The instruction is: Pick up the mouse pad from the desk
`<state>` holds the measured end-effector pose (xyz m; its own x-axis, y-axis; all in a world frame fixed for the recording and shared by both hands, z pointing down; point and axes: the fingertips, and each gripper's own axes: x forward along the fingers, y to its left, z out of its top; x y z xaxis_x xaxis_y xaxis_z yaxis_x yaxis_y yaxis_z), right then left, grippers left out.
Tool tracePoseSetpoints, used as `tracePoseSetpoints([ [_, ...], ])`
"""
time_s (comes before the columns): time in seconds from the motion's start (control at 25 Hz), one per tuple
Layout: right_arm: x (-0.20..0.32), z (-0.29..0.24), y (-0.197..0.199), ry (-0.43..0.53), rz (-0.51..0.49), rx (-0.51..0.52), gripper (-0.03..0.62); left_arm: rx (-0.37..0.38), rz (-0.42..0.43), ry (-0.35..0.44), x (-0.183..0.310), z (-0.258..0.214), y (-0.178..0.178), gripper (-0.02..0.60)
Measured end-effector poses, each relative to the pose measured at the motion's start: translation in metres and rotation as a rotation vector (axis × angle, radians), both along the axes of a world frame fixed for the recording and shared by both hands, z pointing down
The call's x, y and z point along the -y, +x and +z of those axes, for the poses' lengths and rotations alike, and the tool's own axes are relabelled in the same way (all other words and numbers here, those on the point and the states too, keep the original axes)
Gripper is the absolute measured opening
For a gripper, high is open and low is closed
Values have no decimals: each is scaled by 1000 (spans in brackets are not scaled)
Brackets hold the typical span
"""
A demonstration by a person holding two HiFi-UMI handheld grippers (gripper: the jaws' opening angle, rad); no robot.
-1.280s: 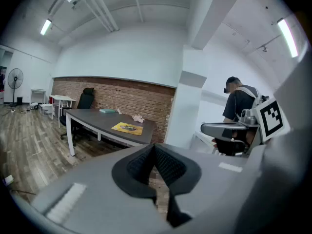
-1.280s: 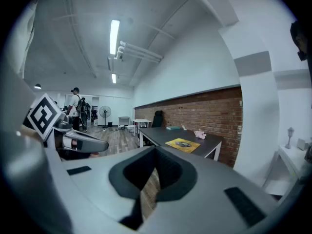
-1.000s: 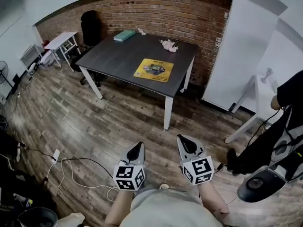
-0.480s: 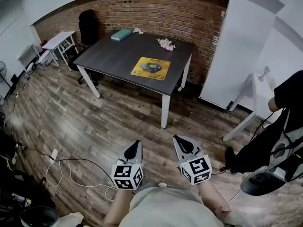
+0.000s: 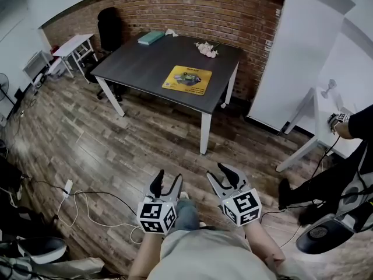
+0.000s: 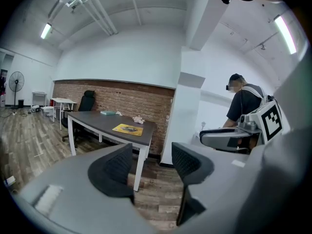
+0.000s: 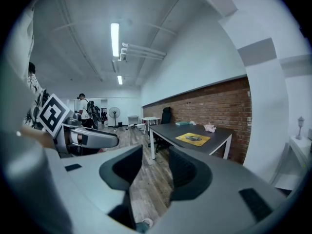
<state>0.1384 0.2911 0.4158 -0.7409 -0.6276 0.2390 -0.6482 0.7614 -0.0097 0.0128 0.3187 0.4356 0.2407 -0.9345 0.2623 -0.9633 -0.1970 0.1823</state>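
The yellow mouse pad with a printed picture lies flat near the front right corner of the dark desk, far ahead of me across the wood floor. It also shows small in the left gripper view as mouse pad and in the right gripper view as mouse pad. My left gripper and right gripper hang low in front of my body, well short of the desk. Both pairs of jaws have just been opening and stand apart with nothing between them, as seen at the left gripper and right gripper.
On the desk's far side lie a teal book and a pink object. A black chair and a small white table stand at the left. Cables trail on the floor. Another person stands right, by a white side table.
Both grippers' jaws were shut together in the earlier frames and now stand apart. The hands have stayed in about the same place in front of me.
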Motion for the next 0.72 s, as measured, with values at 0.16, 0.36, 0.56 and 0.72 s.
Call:
tracePoseSetpoints([
  [0.16,11,5,-5,-37,-25,25,259,-4,6,-5,12,4,-3,284],
  [0.36,36,12,-17,-47,-43,29,342,-20,22,-7,38,6,-8,330],
  [0.56,77,15,-33,-51,-35,38,391,-27,41,-17,78,13,-21,356],
  [0.72,117,17,-49,-52,-31,27,399,-29,49,-17,119,17,-37,365],
])
